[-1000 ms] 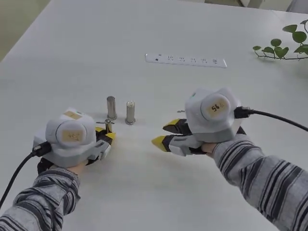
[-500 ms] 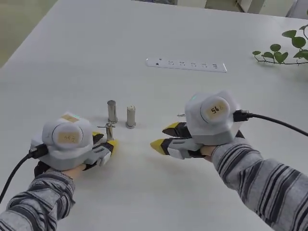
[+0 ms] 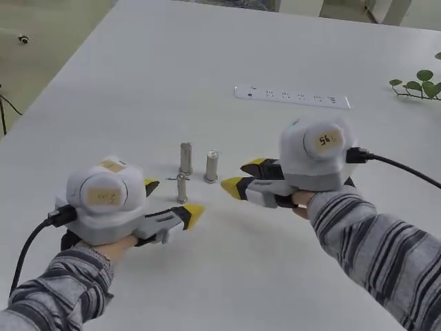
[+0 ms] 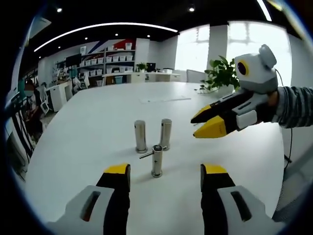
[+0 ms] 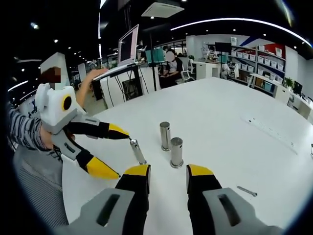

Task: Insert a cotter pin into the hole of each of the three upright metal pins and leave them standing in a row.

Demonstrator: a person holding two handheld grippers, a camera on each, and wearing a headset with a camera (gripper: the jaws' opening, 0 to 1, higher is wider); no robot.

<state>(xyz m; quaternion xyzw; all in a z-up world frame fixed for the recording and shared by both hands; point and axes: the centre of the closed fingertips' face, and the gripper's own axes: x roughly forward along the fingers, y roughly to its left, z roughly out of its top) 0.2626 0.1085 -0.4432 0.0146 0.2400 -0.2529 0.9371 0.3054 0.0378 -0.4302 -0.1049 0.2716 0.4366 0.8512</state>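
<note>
While the left gripper (image 3: 172, 196) is held low over the white table (image 3: 138, 83) with its claw released, jaws spread wide and empty, the near pin (image 3: 182, 187) stands upright just beyond the gap between the tips, touching neither. A cotter pin (image 4: 145, 154) pokes sideways through its top. Just behind it, the far-left pin (image 3: 186, 158) and the far-right pin (image 3: 211, 166) stand upright side by side. To their right, the right gripper (image 3: 238, 175) points left at them, jaws slightly parted, grasping nothing. A loose cotter pin (image 5: 246, 191) lies flat beside it. A power strip (image 3: 291, 96) lies farther back.
</note>
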